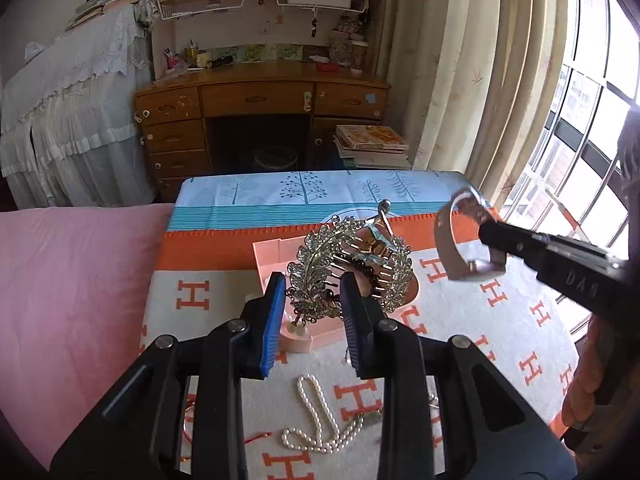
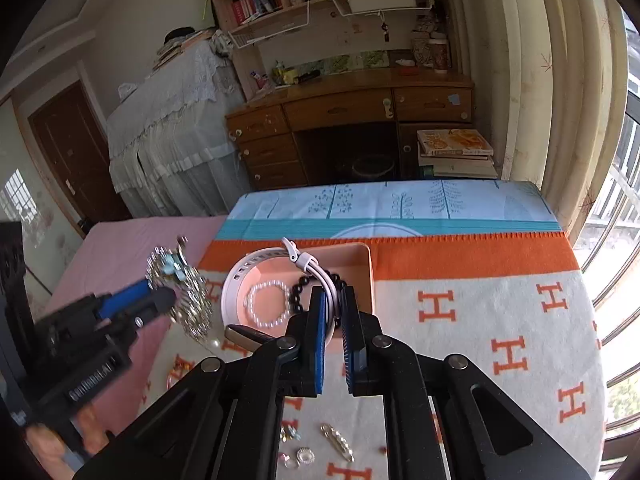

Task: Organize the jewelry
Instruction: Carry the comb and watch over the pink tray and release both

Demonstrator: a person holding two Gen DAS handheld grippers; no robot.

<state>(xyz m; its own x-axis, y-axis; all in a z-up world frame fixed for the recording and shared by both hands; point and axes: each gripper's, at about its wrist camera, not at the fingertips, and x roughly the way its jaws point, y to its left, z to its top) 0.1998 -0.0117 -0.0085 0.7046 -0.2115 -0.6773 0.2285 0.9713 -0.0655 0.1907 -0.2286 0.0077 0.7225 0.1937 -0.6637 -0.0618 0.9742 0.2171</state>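
Observation:
My left gripper (image 1: 313, 304) is shut on a sparkling leaf-shaped hair comb (image 1: 320, 264) and holds it up above the pink tray (image 1: 267, 256). In the right wrist view the comb (image 2: 188, 300) hangs at the left, beside the tray (image 2: 366, 276). My right gripper (image 2: 333, 316) is shut on a pale pink watch band (image 2: 240, 276) over the tray; it also shows in the left wrist view (image 1: 460, 240). The tray holds a pearl bracelet (image 2: 266, 304) and a black bead bracelet (image 2: 298, 292).
A pearl necklace (image 1: 316, 420) lies on the orange-and-white blanket (image 1: 500, 332) near me. Small rings (image 2: 304, 456) and a gold pin (image 2: 338, 440) lie at the front. A gold clip (image 2: 244, 334) lies by the tray. Pink bedding (image 1: 72, 300) is at the left, a window at the right.

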